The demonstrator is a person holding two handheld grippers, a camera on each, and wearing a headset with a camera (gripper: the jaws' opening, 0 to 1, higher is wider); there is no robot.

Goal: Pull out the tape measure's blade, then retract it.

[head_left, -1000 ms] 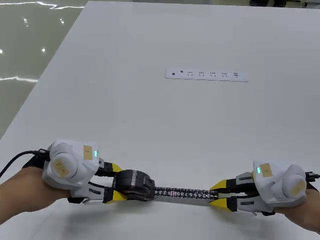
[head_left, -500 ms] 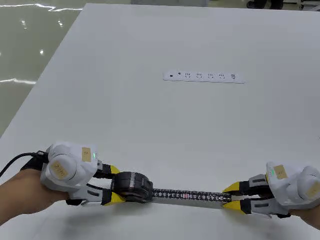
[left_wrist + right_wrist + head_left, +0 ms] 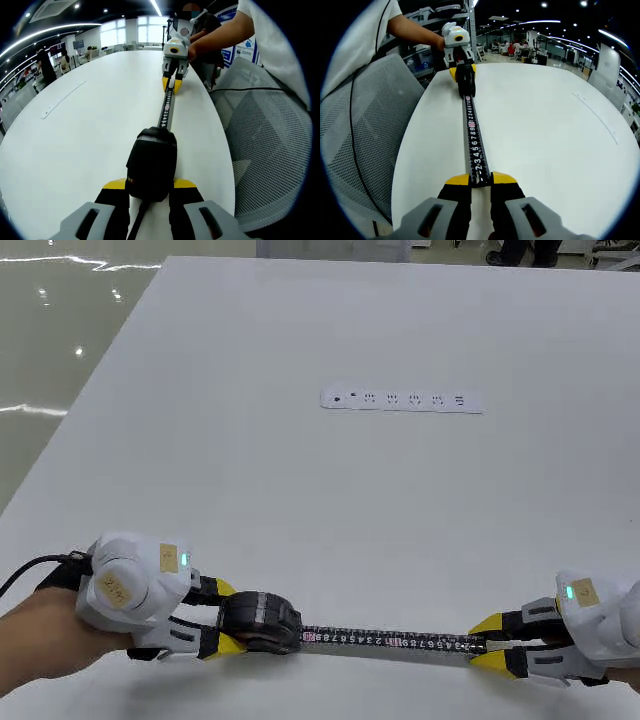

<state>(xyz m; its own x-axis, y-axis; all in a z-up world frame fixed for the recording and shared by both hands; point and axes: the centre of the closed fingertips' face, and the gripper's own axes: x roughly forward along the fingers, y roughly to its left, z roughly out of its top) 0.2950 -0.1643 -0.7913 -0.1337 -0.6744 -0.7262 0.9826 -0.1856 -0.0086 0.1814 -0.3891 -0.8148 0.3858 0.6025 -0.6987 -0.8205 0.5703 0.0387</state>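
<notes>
head view: one black rubber-cased tape measure (image 3: 262, 621) sits near the white table's (image 3: 300, 490) front edge, clamped in the left gripper (image 3: 226, 617). its one dark numbered blade (image 3: 390, 641) runs to the right gripper (image 3: 487, 643). one white power strip (image 3: 402, 400) lies well beyond (perhaps six sockets).
left gripper view: two yellow-tipped jaws hug the tape measure (image 3: 151, 162).
right gripper view: two jaws pinch narrow on the blade (image 3: 472, 135) tip.

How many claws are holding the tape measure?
2. The left claw grips the black tape measure case on the person's left. The right claw pinches the end of the blade, which is stretched out to the right.
</notes>
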